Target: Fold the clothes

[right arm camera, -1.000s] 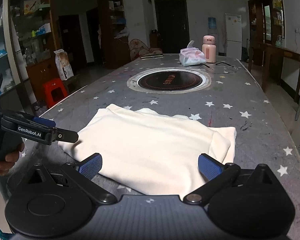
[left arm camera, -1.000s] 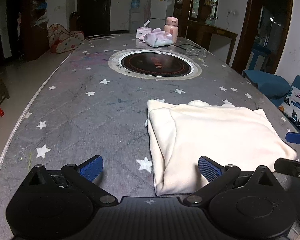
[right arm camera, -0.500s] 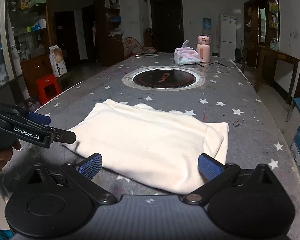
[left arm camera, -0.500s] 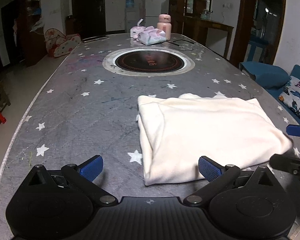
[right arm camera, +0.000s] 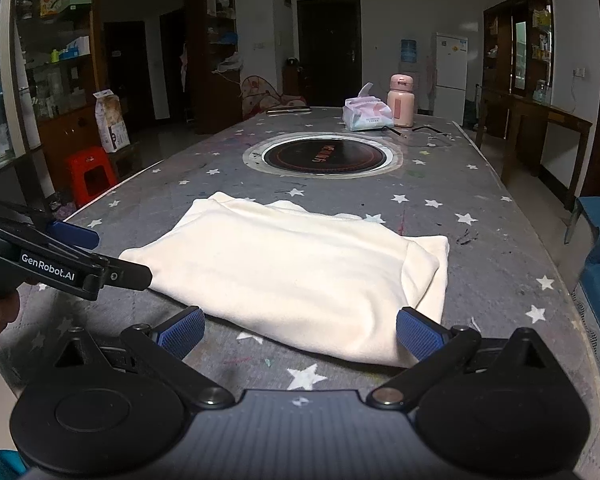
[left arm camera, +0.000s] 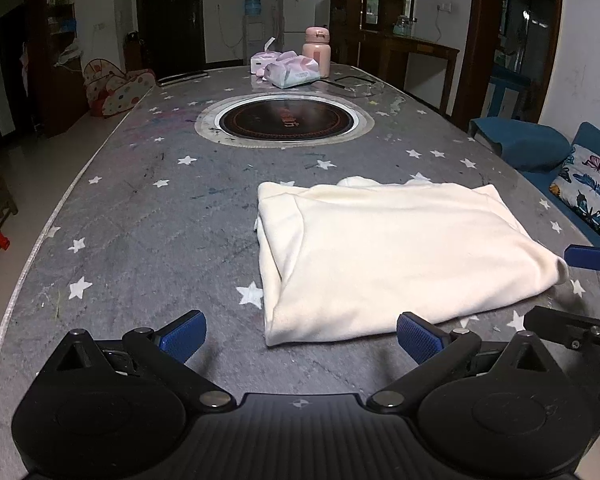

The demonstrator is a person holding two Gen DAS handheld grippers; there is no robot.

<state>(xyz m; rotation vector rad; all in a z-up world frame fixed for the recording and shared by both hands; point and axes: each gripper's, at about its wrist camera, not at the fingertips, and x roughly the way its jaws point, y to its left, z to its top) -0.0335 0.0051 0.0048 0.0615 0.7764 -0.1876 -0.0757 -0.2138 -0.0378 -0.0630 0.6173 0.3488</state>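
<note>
Both cameras are drawing back from the cream garment point(left arm camera: 384, 256), now lying folded on the starred tabletop point(left arm camera: 140, 240). The left hand-held gripper point(left arm camera: 300, 338) and right hand-held gripper point(right arm camera: 300, 332) are gaping empty; judging another fold needs near-edge grips.

Folded cream garment point(right arm camera: 300, 272) on starred table point(right arm camera: 480, 216)
</note>
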